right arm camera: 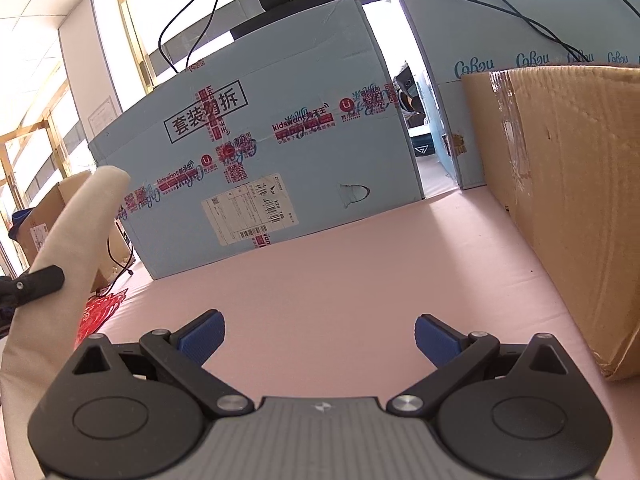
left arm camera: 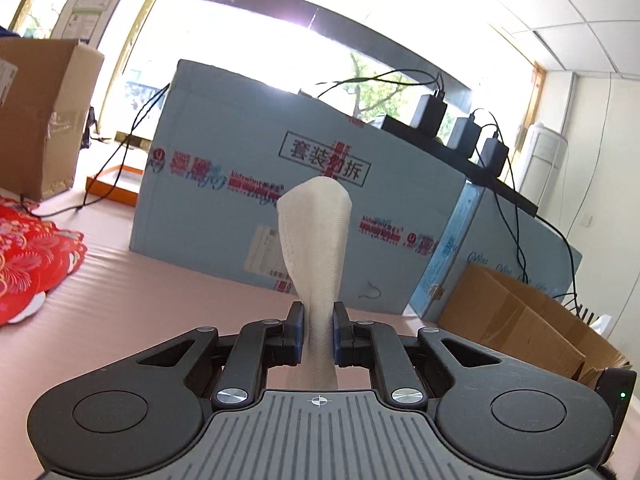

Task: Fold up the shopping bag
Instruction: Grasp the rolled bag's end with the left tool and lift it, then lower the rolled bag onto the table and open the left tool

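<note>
Bag strap pinched in your left claw

Your left gripper [left arm camera: 317, 322] is squeezed tight on a cream strap [left arm camera: 316, 240] of the shopping bag, and the strap sticks up in a loop above the pads. In the right wrist view the same strap [right arm camera: 76, 240] rises at the left edge, with cream cloth [right arm camera: 20, 392] lying below it on the pink table [right arm camera: 340, 288]. Your right gripper [right arm camera: 318, 338] is spread wide with nothing between its blue pads [right arm camera: 202, 338].

Two big blue boxes [left arm camera: 248, 184] stand close in front of you. One brown box [right arm camera: 568, 184] sits just beside your right gripper. Another brown box [left arm camera: 40, 112] sits far left. One red flowery cloth [left arm camera: 32, 256] lies on the table at the left. Black cables [left arm camera: 516, 216] hang over the blue boxes.
</note>
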